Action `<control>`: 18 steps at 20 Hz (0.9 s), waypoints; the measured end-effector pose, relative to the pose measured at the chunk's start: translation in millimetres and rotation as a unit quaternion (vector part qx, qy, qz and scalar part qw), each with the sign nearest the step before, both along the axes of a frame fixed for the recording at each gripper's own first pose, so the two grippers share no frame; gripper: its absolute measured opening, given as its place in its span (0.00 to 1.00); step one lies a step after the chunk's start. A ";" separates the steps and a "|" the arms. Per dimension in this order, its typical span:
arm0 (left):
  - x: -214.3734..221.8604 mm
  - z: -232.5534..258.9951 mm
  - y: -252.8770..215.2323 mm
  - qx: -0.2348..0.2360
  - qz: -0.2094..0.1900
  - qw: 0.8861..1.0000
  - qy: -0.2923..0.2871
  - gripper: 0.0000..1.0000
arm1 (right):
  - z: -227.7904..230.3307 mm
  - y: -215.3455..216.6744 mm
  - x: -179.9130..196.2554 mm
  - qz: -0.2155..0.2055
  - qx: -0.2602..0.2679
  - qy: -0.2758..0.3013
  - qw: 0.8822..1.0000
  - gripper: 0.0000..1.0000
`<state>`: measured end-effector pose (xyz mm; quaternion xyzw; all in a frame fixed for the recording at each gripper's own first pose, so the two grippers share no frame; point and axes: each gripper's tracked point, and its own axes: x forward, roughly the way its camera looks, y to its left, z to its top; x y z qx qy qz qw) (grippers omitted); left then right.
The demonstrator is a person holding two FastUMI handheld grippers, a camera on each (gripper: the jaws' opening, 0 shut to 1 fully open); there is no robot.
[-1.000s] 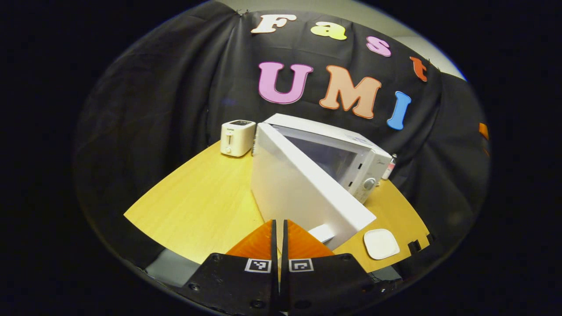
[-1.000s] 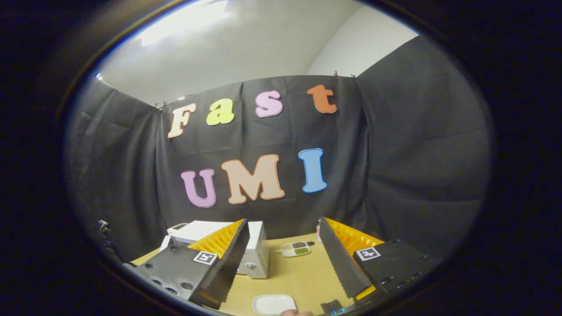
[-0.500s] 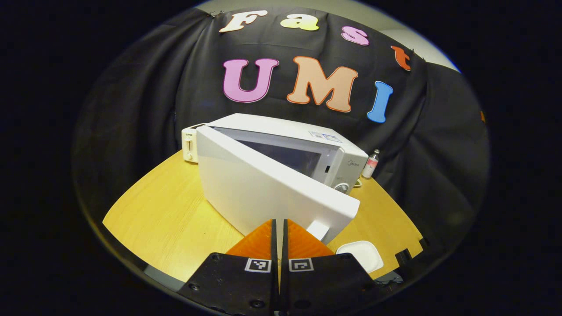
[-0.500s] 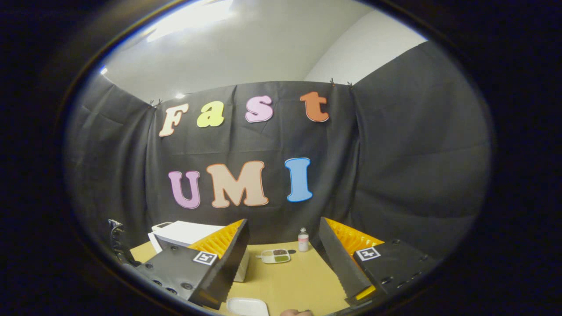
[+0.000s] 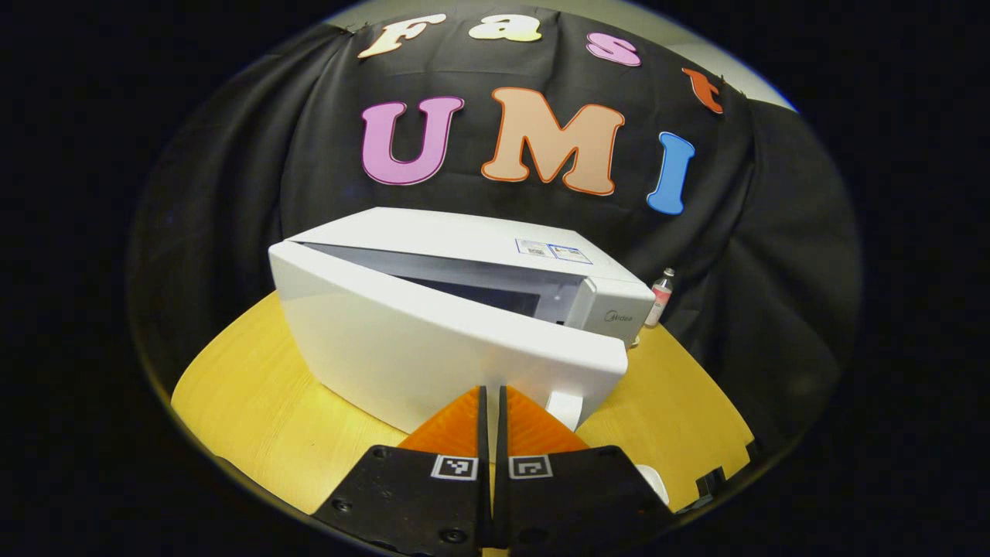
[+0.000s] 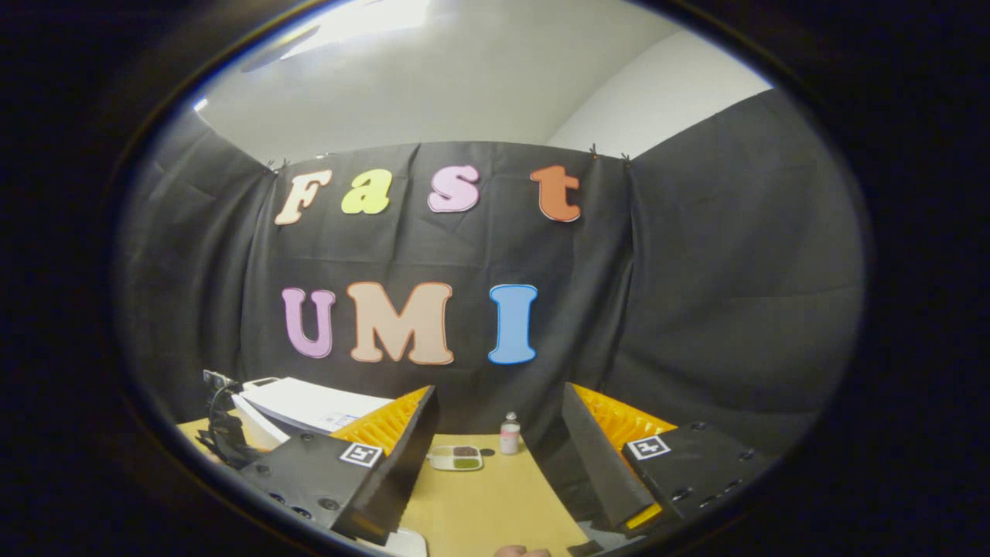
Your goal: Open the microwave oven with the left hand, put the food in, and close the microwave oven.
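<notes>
Left hand-held gripper (image 5: 490,402), fingers pressed together and holding nothing, is nudging the microwave (image 5: 464,309) door (image 5: 433,363), nearly closed, on the tabletop (image 5: 255,394); pushing squarely near the handle edge is advisable.

Wooden table (image 5: 255,394): microwave (image 5: 456,309), bottle (image 5: 660,298)

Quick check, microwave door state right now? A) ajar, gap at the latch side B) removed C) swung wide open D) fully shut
A: in the left gripper view the microwave door stands at a slight angle off the microwave oven, leaving a dark wedge-shaped gap along its top edge that is widest toward the control-panel side, with the left tongs shut just in front of it.
</notes>
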<state>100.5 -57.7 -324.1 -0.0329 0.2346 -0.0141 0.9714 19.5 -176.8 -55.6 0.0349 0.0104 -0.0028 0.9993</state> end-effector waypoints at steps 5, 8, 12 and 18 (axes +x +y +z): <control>31.1 -9.5 -10.3 0.018 -0.007 1.000 -0.003 0.01 | -2.6 -18.7 11.5 -0.011 -0.035 -0.003 0.999 0.89; 46.0 -8.3 -12.1 0.023 -0.003 1.000 -0.010 0.00 | 0.2 -20.9 16.1 -0.009 -0.047 -0.007 0.999 0.91; 58.7 -5.4 -10.4 0.030 0.007 0.999 -0.016 0.00 | -0.6 -15.9 21.7 -0.002 -0.064 -0.009 0.998 0.96; 70.6 -1.5 -10.7 0.036 0.013 0.999 -0.024 0.00 | -1.0 -6.3 30.8 0.004 -0.053 -0.003 0.999 0.96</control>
